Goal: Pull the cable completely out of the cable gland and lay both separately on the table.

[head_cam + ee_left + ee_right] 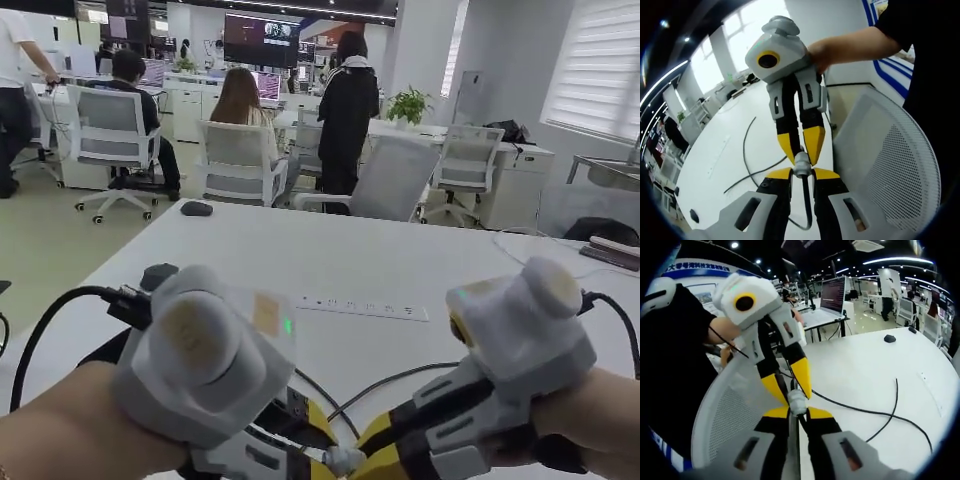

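Note:
The small grey-white cable gland hangs between the tips of both grippers, above the near edge of the white table. My left gripper is shut on the black cable, which runs back between its jaws just behind the gland. Facing it tip to tip, my right gripper is shut on the gland. Beyond them the cable trails loosely across the table. In the head view the left gripper comes in from the left and the right gripper from the right.
A white power strip lies mid-table, and a dark mouse sits near the far edge. A white mesh chair stands close under the grippers. Office chairs and several people are behind the table.

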{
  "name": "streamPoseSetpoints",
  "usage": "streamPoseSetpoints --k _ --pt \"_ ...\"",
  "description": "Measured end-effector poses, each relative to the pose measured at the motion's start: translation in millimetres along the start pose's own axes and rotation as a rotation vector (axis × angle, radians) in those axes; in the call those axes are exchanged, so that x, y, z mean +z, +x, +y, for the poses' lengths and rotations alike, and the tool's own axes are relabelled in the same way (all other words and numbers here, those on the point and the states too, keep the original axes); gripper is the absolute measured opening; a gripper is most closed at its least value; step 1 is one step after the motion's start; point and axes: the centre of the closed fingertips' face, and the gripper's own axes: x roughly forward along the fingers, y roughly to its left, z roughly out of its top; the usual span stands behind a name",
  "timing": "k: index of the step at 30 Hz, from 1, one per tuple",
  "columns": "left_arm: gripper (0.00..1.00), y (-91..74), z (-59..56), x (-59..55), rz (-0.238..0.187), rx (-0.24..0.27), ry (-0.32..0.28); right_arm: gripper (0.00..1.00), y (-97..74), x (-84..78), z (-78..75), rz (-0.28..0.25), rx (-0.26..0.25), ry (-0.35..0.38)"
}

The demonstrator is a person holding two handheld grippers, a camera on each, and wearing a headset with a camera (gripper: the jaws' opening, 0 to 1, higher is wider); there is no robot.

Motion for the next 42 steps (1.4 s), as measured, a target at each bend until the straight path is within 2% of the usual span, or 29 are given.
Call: streamPoseSetpoints --k 3,4,7,12,13,14,15,17,20,22,23,24,25,26,27,28,30,31,32,33,35,37,38,39,40,41,42 --pt "0.16 0.3 -2.3 -1.3 0.006 -0.026 -0.036 0.1 0.2 -2.0 0.2 0.034 -0.034 -0.084" --pt "0.16 1.0 -1.6 -1.4 0.0 -0.029 -0.061 0.1 0.6 -2.7 0.9 0.053 -0.062 -0.131" --pt "0.16 1.7 0.2 -3.3 -0.014 -0.036 -0.094 0.1 1.6 -3.4 -3.2 0.084 -0.131 -0.199" --pt "0.15 3.5 1.0 -5.6 -0.014 -0.062 -0.156 0.09 3.7 -4.6 -5.0 0.167 -0.243 -0.373" --pt "0.16 4.0 -1.0 -5.3 -0.021 -0.079 -0.192 0.09 3.4 -5.5 -5.6 0.188 -0.262 -0.407" --pt "0.16 4.5 -4.0 -4.3 -0.034 -0.107 -0.254 0.09 2.8 -6.1 -5.9 0.223 -0.289 -0.476" --pt "0.16 4.6 -3.0 -5.1 -0.04 -0.114 -0.282 0.09 3.2 -6.2 -5.3 0.238 -0.305 -0.507" --pt "0.16 4.4 -1.1 -6.8 -0.061 -0.124 -0.273 0.09 3.4 -6.5 -4.7 0.256 -0.339 -0.538" --pt "0.16 3.9 -3.2 -3.9 -0.088 -0.149 -0.372 0.09 1.2 -5.9 -5.3 0.286 -0.394 -0.608" --pt "0.16 4.0 -3.3 -4.5 -0.095 -0.156 -0.39 0.09 2.3 -7.5 -3.6 0.29 -0.406 -0.609" --pt "0.16 4.0 -1.4 -3.7 -0.103 -0.143 -0.393 0.09 -0.6 -4.4 -8.6 0.297 -0.451 -0.645" --pt "0.16 3.7 -1.3 -3.7 -0.103 -0.14 -0.395 0.1 1.5 -6.6 -7.5 0.297 -0.449 -0.637" --pt "0.16 4.2 -3.5 -4.0 -0.095 -0.143 -0.387 0.1 3.5 -8.3 -6.3 0.298 -0.434 -0.621" --pt "0.16 5.2 -4.0 -4.8 -0.08 -0.119 -0.318 0.11 4.1 -11.4 -6.1 0.312 -0.426 -0.591" --pt "0.16 6.0 -4.4 -3.9 -0.073 -0.1 -0.274 0.11 3.1 -11.9 -7.1 0.317 -0.419 -0.59" --pt "0.16 6.8 -5.0 -5.6 -0.037 -0.066 -0.172 0.13 5.3 -15.3 -3.3 0.302 -0.376 -0.523" --pt "0.16 6.7 -4.6 -9.7 0.018 -0.025 -0.079 0.23 7.5 -18.8 3.8 0.282 -0.304 -0.446" --pt "0.16 6.8 -7.6 -9.5 0.044 -0.02 -0.009 0.25 6.5 -20.1 5.4 0.28 -0.28 -0.429" --pt "0.16 6.4 -8.4 -9.0 0.06 -0.011 0.031 0.24 4.0 -20.8 3.6 0.282 -0.272 -0.41" --pt "0.16 6.3 -10.0 -6.7 0.062 -0.011 0.071 0.22 1.3 -19.1 -0.4 0.28 -0.286 -0.421" --pt "0.16 5.6 -10.4 -2.8 0.06 0.008 0.106 0.22 -1.0 -17.4 -0.6 0.263 -0.265 -0.386" --pt "0.16 4.2 -10.6 -0.5 0.064 0.025 0.184 0.24 0.0 -12.9 3.0 0.217 -0.219 -0.313" --pt "0.16 3.5 -11.3 0.1 0.074 0.036 0.233 0.24 0.2 -10.6 3.4 0.199 -0.204 -0.292" --pt "0.16 3.6 -13.0 0.2 0.083 0.037 0.253 0.23 0.4 -7.1 4.1 0.179 -0.189 -0.282" --pt "0.16 3.7 -14.9 0.6 0.092 0.041 0.291 0.22 0.3 -6.3 4.1 0.174 -0.176 -0.275" --pt "0.16 3.9 -15.8 1.1 0.098 0.044 0.311 0.21 0.7 -6.5 5.6 0.171 -0.153 -0.252" --pt "0.16 4.0 -17.4 1.1 0.103 0.043 0.318 0.21 0.6 -6.5 3.9 0.171 -0.152 -0.242"
